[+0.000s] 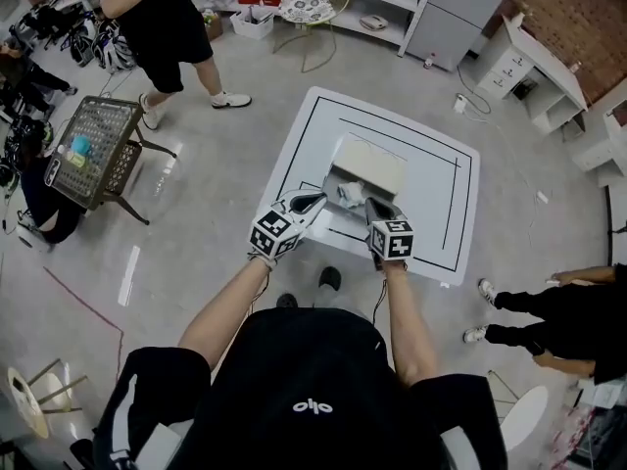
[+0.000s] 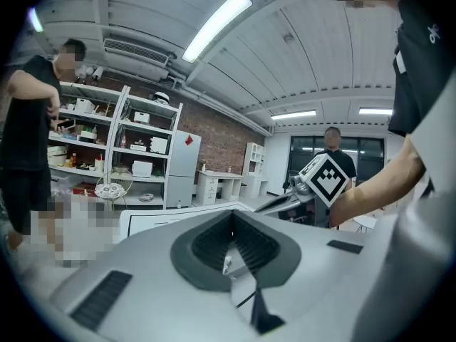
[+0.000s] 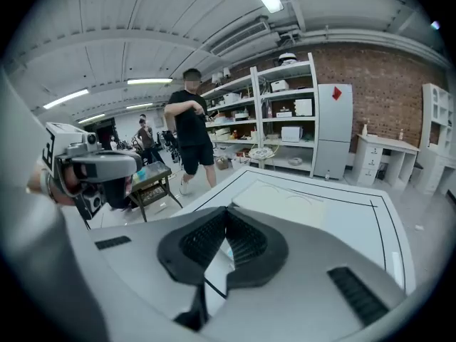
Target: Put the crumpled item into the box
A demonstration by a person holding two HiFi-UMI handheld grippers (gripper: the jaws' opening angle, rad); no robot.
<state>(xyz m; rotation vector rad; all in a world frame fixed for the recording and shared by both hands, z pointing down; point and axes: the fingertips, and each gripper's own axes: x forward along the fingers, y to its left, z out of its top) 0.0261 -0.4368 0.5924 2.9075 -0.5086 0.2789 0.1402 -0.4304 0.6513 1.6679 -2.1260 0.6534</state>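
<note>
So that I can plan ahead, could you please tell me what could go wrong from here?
1. The crumpled item appears to lie at the near edge of the box; it could tip out onto the white mat.
2. The left tool and right tool are shut close beside it; withdrawing might snag and drag it out.

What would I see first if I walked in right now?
Probably the big white mat with black lines, spread in the middle of the grey floor. On it stands an open box, and a crumpled item looks to lie inside. Next you'd spot the left gripper and right gripper held at the box's near edge, both with their jaws together.
</note>
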